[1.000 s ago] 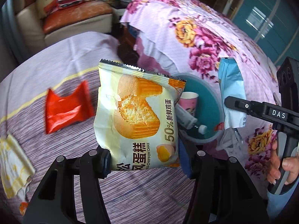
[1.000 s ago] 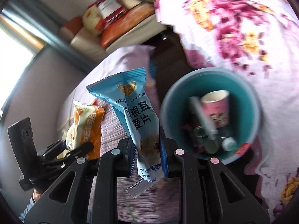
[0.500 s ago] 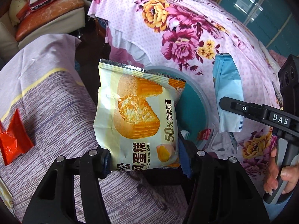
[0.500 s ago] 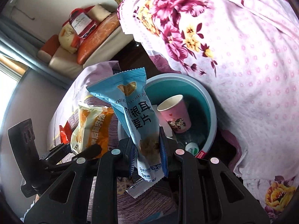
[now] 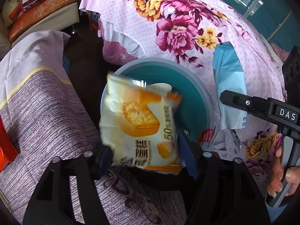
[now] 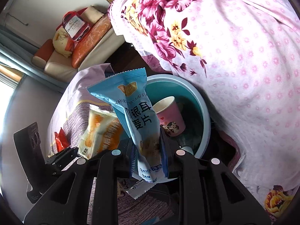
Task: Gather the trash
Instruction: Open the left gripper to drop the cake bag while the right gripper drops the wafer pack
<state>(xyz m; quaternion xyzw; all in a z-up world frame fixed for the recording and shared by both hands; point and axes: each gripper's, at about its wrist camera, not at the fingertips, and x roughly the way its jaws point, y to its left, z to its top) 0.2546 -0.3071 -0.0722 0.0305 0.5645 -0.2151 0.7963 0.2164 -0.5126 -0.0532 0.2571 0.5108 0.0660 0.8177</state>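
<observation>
A cream and orange chiffon cake wrapper (image 5: 140,123) is blurred and tilted over the teal bin (image 5: 195,110), between the spread fingers of my left gripper (image 5: 146,157), which is open. It also shows in the right wrist view (image 6: 101,133). My right gripper (image 6: 148,153) is shut on a light blue snack packet (image 6: 138,116) and holds it upright above the bin's near rim (image 6: 204,120). The packet shows at the right in the left wrist view (image 5: 228,86). A pink paper cup (image 6: 170,118) lies in the bin.
A red wrapper (image 5: 5,148) lies on the purple striped cloth (image 5: 43,112) at the left. A floral pink sheet (image 5: 187,24) drapes beyond the bin. A sofa with cushions (image 5: 39,13) stands at the far left. The floor gap beside the bin is dark.
Both grippers have moved toward the bin. My left gripper has opened, and the cake wrapper has slipped and tilted over the bin. The right gripper still holds the blue packet.
</observation>
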